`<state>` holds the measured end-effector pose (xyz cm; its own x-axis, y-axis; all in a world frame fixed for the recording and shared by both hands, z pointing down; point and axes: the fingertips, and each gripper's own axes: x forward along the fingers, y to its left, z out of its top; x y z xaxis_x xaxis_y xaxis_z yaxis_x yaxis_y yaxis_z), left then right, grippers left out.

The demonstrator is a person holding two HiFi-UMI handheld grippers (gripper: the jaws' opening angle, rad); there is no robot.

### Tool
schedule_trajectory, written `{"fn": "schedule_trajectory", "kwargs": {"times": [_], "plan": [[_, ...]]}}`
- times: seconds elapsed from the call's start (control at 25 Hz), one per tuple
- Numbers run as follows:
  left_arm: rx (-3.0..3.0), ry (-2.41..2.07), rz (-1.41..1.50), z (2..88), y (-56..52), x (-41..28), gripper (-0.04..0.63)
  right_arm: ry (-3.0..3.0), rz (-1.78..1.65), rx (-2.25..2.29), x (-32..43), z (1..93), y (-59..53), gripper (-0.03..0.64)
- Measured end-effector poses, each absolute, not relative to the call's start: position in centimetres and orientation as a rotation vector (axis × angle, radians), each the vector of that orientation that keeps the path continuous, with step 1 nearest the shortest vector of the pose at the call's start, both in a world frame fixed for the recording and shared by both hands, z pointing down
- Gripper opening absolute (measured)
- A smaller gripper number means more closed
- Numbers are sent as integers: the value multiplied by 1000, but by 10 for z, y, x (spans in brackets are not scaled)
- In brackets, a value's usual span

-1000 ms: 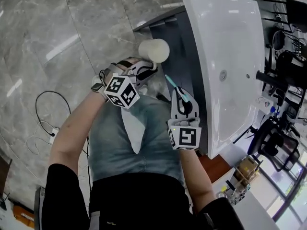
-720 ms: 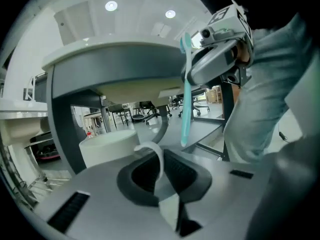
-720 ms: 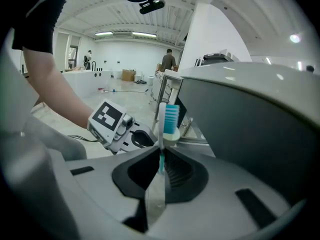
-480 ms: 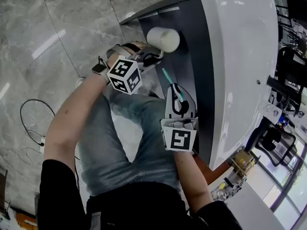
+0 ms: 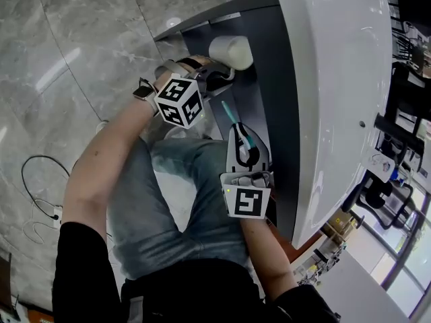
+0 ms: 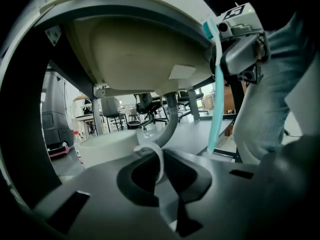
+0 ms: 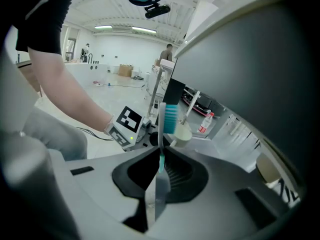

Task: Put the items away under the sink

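A white mug (image 5: 231, 51) lies sideways at the edge of the dark shelf (image 5: 262, 32) under the white sink (image 5: 337, 79). My left gripper (image 5: 214, 78) is shut on the mug's handle (image 6: 156, 156), with the mug body (image 6: 107, 146) just ahead of the jaws. My right gripper (image 5: 243, 133) is shut on a teal toothbrush (image 5: 236, 121), bristles (image 7: 170, 118) pointing up and away from me. In the left gripper view the toothbrush (image 6: 216, 84) hangs at the right below the sink's underside (image 6: 135, 49). In the right gripper view the mug (image 7: 181, 133) shows beyond the toothbrush.
A grey drain pipe (image 6: 170, 119) curves down from the basin onto the shelf. A black faucet (image 5: 397, 123) and small items stand along the sink's far side. My jeans-clad knees (image 5: 182, 180) are close beneath both grippers. Cables (image 5: 40, 180) lie on the marble floor.
Both grippers have moved forward toward the shelf under the sink. The mug is now further in under the basin's edge. The toothbrush has followed alongside.
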<state>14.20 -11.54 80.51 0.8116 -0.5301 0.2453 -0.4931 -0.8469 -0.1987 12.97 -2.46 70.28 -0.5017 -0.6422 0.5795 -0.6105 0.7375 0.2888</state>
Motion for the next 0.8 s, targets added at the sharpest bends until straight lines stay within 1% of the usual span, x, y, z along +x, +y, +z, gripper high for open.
{"fn": "schedule_trajectory", "kwargs": {"times": [0.4, 0.44, 0.56, 0.64, 0.8], "plan": [[-2921, 814, -385, 807, -139, 160, 42, -2228, -48, 942, 139, 714, -31, 51], [-2922, 818, -388, 807, -138, 159, 53, -2229, -48, 941, 139, 713, -31, 51], [-2920, 842, -422, 810, -132, 155, 116, -2228, -51, 929, 140, 713, -30, 51], [-2911, 863, -462, 814, -127, 150, 131, -2219, -53, 923, 140, 714, -28, 51], [-2914, 953, -535, 815, -110, 127, 141, -2200, -68, 904, 138, 713, -27, 51]]}}
